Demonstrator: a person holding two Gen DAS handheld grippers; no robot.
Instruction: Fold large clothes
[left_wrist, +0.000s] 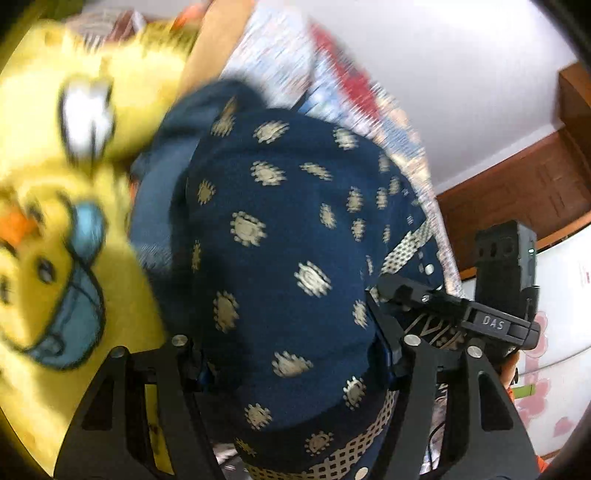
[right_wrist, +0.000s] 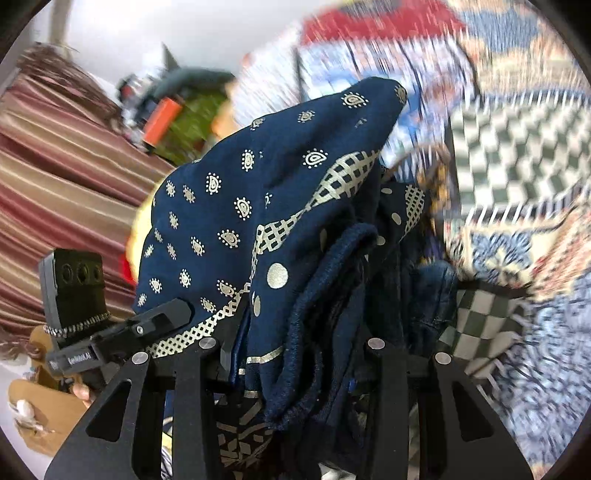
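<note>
While carrying this fold across, hold both grips firm and level with each other. Clenched in the left gripper: a fat bulge of the navy printed garment, filling the gap from pad to pad and swelling up ahead of the fingers. Clamped in the right gripper: a narrower bunch of the same cloth, with several layers, a stitched hem and a cream lattice border crowded between the jaws. Hanging from the two grips, then, with most of it lifted off the bed and the two tools close beside each other.

Further out on the left: something bright yellow with a cartoon print, perhaps a plush toy or a blanket, too smeared to say which. Further out on the right: a busy patchwork bedspread with a checkered panel, and a striped curtain off to the side.

To do the step well:
- Draw the two grips apart before lowering, so that the span between them pulls flat instead of sagging in a heap.
- Match the heights, so the folded edge lands straight.
- Aim for open bedspread, away from the yellow thing.
- Lay the hanging part down first, then bring the held edge over it.
- Let go only once the cloth rests flat; with so many layers pinched on the right, expect some to cling to the pads.
</note>
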